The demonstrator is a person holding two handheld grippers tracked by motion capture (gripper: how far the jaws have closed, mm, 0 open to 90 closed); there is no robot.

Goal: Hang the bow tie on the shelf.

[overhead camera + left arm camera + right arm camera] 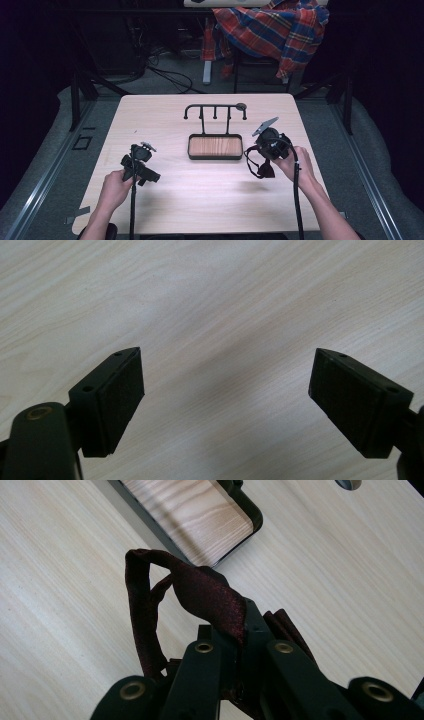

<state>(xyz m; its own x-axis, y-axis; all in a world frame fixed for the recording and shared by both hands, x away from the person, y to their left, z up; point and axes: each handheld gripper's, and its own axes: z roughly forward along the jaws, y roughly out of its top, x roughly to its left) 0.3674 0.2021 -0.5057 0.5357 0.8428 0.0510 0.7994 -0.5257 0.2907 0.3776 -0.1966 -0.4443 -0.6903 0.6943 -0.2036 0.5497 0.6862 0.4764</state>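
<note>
Right gripper view: my right gripper (pixel 235 630) pinches what looks like a bow tie (pixel 210 595), its strap (pixel 140 615) liable to snag the rack (pixel 215 107), while my left gripper (pixel 227 390) hangs spread, empty.

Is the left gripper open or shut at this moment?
Open. In the left gripper view the left gripper's jaws stand wide apart, with bare table between them and nothing held.

No text, label, brand, number or sign is showing legibly anywhere in these views. The pale wood counter (pixel 200 195) is lying bare of print, the stand's wooden tray (pixel 215 146) is carrying no lettering, and the plaid cloth (pixel 272 27) at the far side is showing only its checked pattern.
</note>
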